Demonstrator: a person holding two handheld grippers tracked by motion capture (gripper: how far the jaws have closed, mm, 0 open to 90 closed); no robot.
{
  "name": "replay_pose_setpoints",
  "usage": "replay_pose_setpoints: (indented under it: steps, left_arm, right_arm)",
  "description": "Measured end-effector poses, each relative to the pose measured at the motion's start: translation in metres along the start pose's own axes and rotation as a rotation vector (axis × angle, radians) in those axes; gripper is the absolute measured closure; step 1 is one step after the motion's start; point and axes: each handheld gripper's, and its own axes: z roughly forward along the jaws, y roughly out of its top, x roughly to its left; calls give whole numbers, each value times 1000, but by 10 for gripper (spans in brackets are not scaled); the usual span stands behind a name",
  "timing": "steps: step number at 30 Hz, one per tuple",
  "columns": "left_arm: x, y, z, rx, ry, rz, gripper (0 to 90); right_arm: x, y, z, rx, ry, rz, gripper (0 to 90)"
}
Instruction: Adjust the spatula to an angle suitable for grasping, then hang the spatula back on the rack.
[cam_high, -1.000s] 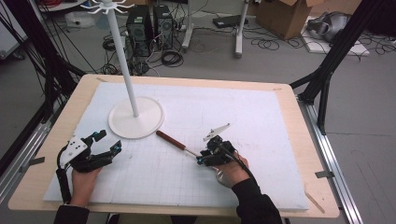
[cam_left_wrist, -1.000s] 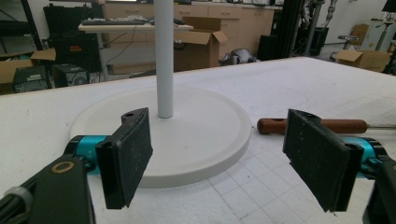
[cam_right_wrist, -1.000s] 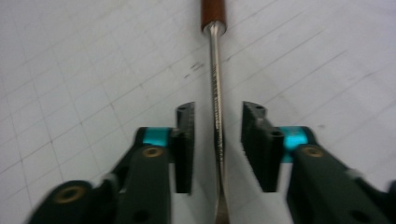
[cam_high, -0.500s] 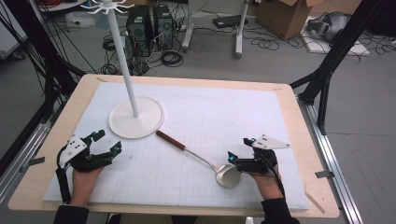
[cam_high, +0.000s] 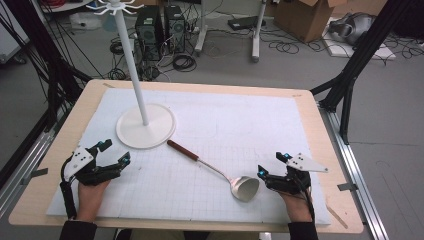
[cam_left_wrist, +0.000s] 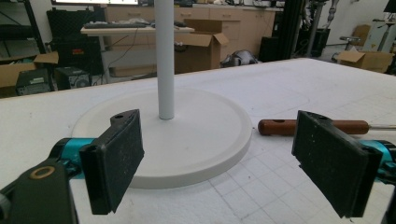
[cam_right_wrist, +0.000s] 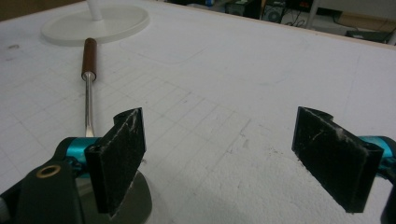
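Observation:
A metal ladle (cam_high: 220, 172) with a brown wooden handle (cam_high: 182, 150) lies flat on the white gridded mat, bowl (cam_high: 244, 188) toward the front right. Its handle end (cam_left_wrist: 280, 127) stops just short of the white round base (cam_high: 146, 125) of a tall pole stand (cam_high: 132, 55). At the front right my right gripper (cam_high: 271, 165) is open and empty, its jaws wide apart, just right of the ladle bowl (cam_right_wrist: 140, 200). My left gripper (cam_high: 114, 152) is open and empty at the front left, pointing at the stand base (cam_left_wrist: 196, 130).
The white mat (cam_high: 240, 120) covers most of the wooden table (cam_high: 320, 130). Hooks branch from the pole top (cam_high: 116, 7). Behind the table are cables, computer towers (cam_high: 160, 20) and cardboard boxes (cam_high: 300, 12) on the floor.
My right gripper let go of the ladle, opened, and drew back to the front right. The ladle now lies flat on the mat. The left gripper stayed put.

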Motion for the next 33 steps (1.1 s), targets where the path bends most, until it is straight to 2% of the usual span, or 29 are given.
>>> replay_pose_setpoints:
  steps: [3,4,6,9,10,12,13,14,18,20,22,23,24,26,27,30,33]
  left_arm:
    - [0,0,0,-2,3,0,170]
    - [0,0,0,1,3,0,171]
    - [0,0,0,2,4,0,171]
    - [0,0,1,0,7,-2,174]
    - [0,0,0,2,6,-2,174]
    - [0,0,1,3,6,-3,177]
    - [0,0,1,3,6,-4,177]
    - [0,0,1,3,6,-3,178]
    - [0,0,1,2,6,0,179]
    - [0,0,1,3,6,0,180]
    - [-1,0,1,3,7,4,180]
    - [-1,0,1,5,9,4,180]
    - [-1,0,1,6,9,2,180]
    - [-1,0,1,6,10,3,181]
    - [-1,0,1,7,10,2,181]
    - [-1,0,1,7,10,2,180]
    - [-1,0,1,7,9,3,181]
  right_arm:
    - [1,1,0,-9,4,-13,163]
    - [3,2,1,3,21,-22,163]
    - [3,3,2,6,20,-28,163]
    - [11,8,6,26,67,-39,163]
    - [11,8,6,26,67,-39,163]
    - [19,15,11,33,97,-71,171]
    - [19,15,11,33,97,-71,171]
    - [22,17,13,40,118,-67,185]
    - [35,28,25,64,175,-119,218]
    - [46,36,35,103,204,-157,264]
    - [48,37,38,115,215,-158,274]
    - [55,40,47,155,236,-186,315]
    - [55,40,47,155,236,-186,315]
    - [62,41,59,208,253,-203,338]
    - [62,41,59,208,253,-203,338]
    - [69,41,74,296,267,-216,368]
    - [72,42,79,319,280,-229,389]
